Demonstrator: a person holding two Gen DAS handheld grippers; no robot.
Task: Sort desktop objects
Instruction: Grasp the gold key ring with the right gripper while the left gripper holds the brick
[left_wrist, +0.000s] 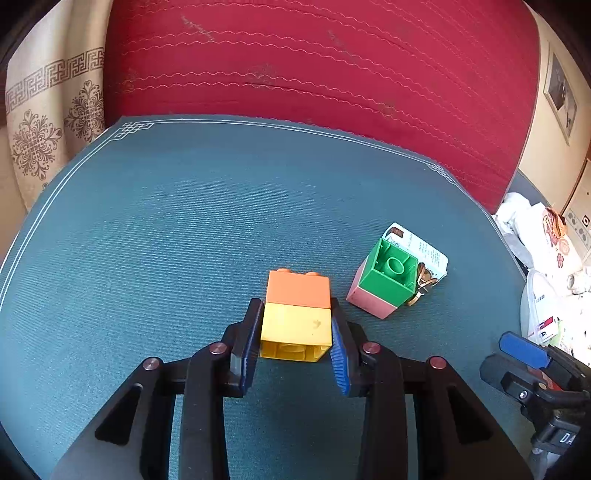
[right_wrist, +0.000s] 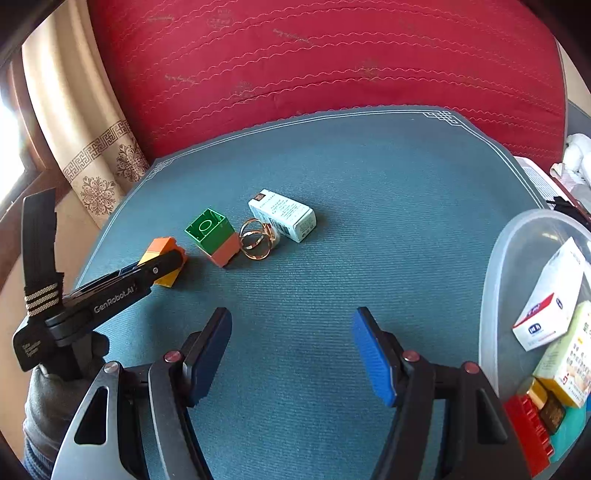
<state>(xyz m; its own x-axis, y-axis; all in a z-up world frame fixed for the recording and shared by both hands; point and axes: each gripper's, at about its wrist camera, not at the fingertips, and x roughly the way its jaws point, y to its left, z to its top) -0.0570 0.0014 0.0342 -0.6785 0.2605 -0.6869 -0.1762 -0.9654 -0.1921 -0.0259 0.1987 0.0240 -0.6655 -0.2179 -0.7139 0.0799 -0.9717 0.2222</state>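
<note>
A yellow brick with an orange brick stuck on top (left_wrist: 297, 314) lies on its side on the teal mat (left_wrist: 166, 240). My left gripper (left_wrist: 296, 326) is shut on the yellow part, both blue pads pressed to its sides. From the right wrist view, the same stack (right_wrist: 162, 247) shows at the left gripper's tip (right_wrist: 168, 264). A green brick on a pink one (right_wrist: 216, 236) lies tipped over just to the right, next to gold rings (right_wrist: 255, 240) and a small white box (right_wrist: 282, 214). My right gripper (right_wrist: 291, 328) hangs open over bare mat, nothing between its fingers.
A clear plastic container (right_wrist: 493, 295) at the right edge holds several small boxes and a red brick (right_wrist: 526, 432). A red cushion (right_wrist: 314, 55) rises behind the mat, a patterned curtain (right_wrist: 92, 155) to the left. Bags and clutter (left_wrist: 546, 240) lie beyond the mat's right edge.
</note>
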